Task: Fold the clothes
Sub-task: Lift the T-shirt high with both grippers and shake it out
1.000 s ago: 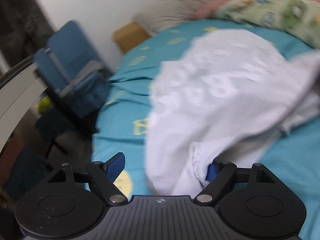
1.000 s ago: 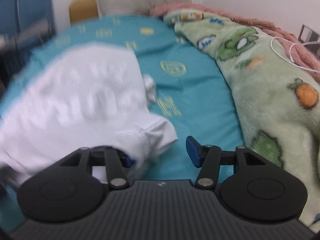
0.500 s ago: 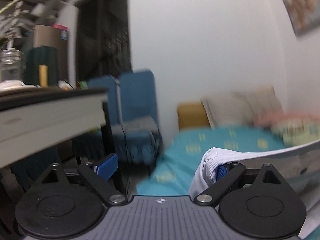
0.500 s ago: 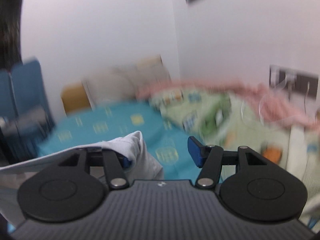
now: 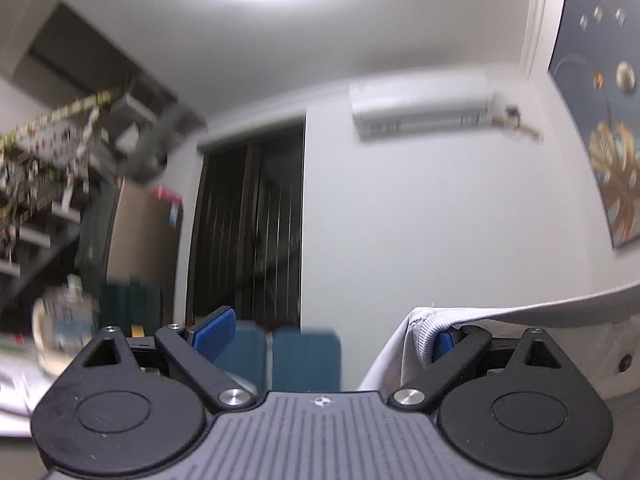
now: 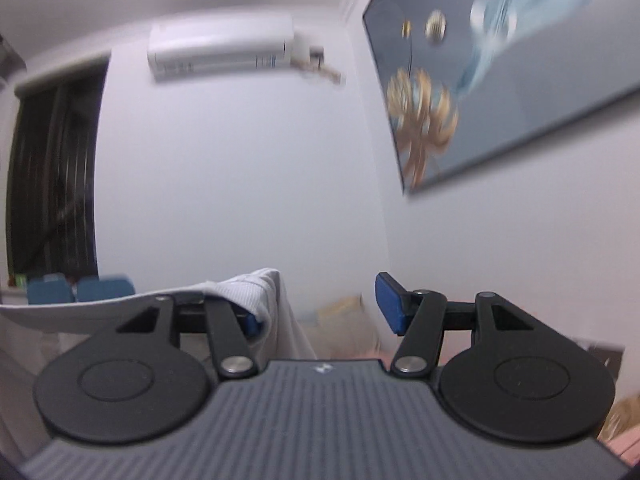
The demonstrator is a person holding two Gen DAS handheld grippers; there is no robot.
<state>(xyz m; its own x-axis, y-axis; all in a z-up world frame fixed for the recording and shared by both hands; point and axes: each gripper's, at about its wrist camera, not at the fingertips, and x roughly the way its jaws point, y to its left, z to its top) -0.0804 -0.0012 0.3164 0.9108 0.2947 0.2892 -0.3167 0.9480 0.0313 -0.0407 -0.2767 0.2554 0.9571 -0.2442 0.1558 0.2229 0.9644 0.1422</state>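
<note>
We held both claws spread. On our left claw (image 5: 324, 332) the white garment (image 5: 424, 330) hung hooked over the right finger (image 5: 442, 346) alone; on our right claw (image 6: 320, 312) it draped over the left finger (image 6: 250, 322) alone, with bare air between the pads each time. The cloth's hem ran taut and roughly level between the two claws, its long axis sideways, the rest hanging below. Beyond lay open room up to the white wall (image 6: 240, 184), the air conditioner (image 5: 424, 114) and the dark doorway (image 5: 252, 232).
</note>
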